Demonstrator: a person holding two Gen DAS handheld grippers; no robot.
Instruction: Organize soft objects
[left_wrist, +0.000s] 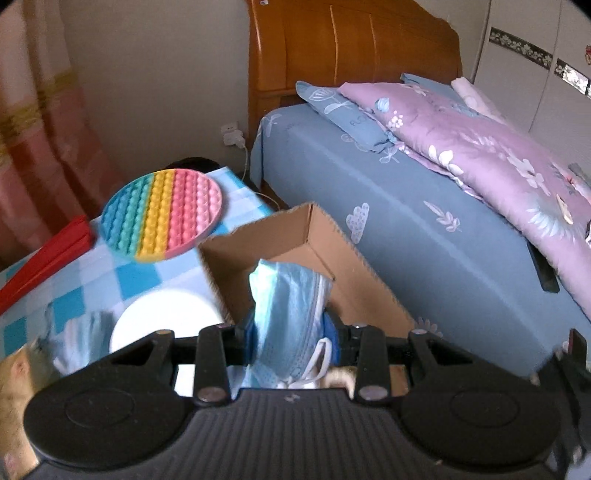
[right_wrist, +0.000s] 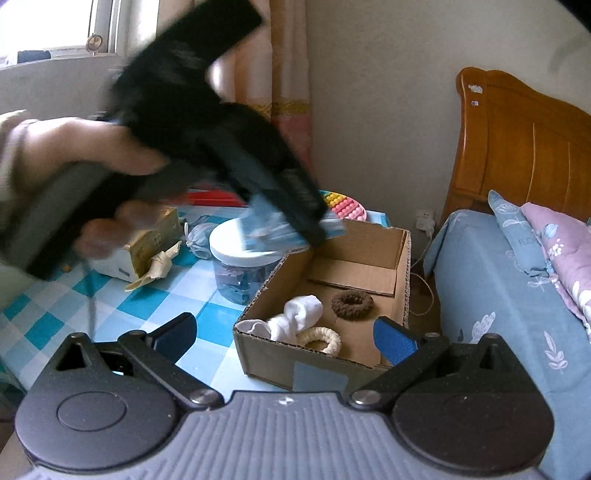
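My left gripper (left_wrist: 291, 332) is shut on a blue face mask (left_wrist: 286, 302) and holds it above the near left edge of the open cardboard box (left_wrist: 325, 240). In the right wrist view the left gripper (right_wrist: 314, 229) is blurred, with the mask (right_wrist: 273, 230) over the box's (right_wrist: 266, 350) left wall. Inside the box lie white socks (right_wrist: 295, 317), a cream hair ring (right_wrist: 321, 339) and a brown scrunchie (right_wrist: 352, 303). My right gripper (right_wrist: 286, 338) is open and empty, in front of the box.
On the blue checked tablecloth (right_wrist: 110, 310) stand a white-lidded jar (right_wrist: 242, 266), a torn tissue box (right_wrist: 144, 251) and a grey cloth bundle (right_wrist: 201, 236). A rainbow pop mat (left_wrist: 162, 214) and a red folder (left_wrist: 40, 262) lie farther back. The bed (left_wrist: 424, 206) is at the right.
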